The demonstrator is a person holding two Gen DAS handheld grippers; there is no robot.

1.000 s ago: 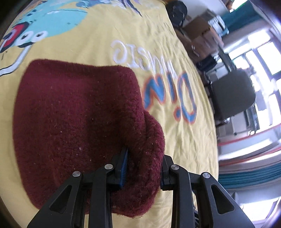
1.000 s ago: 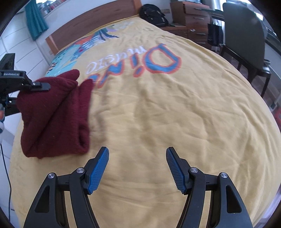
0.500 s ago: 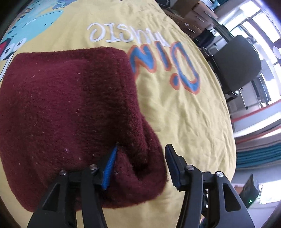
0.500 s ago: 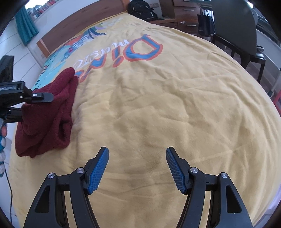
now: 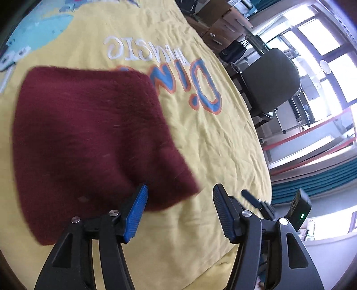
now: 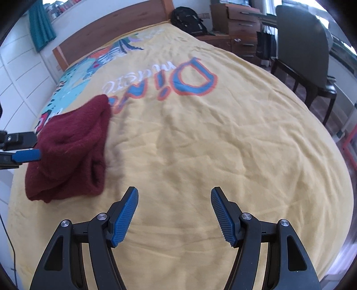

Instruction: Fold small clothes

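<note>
A dark red knitted garment (image 5: 89, 138) lies folded on the yellow bedspread (image 5: 212, 142). It also shows at the left in the right wrist view (image 6: 71, 151). My left gripper (image 5: 179, 205) is open and empty, just at the garment's near edge, its left pad over the cloth. From the right wrist view the left gripper's fingertips (image 6: 24, 155) stand beside the garment. My right gripper (image 6: 175, 208) is open and empty above bare bedspread (image 6: 223, 145), to the right of the garment.
The bedspread carries a "Dino music" print (image 6: 178, 82). A dark chair (image 6: 303, 51) stands beside the bed on the right, with wooden drawers (image 6: 236, 29) and a black backpack (image 6: 187, 20) behind. A wooden headboard (image 6: 111, 29) is at the far end.
My left gripper opened and let go of the garment's fold, then drew back a little. The garment now lies flat. My right gripper stayed open.
</note>
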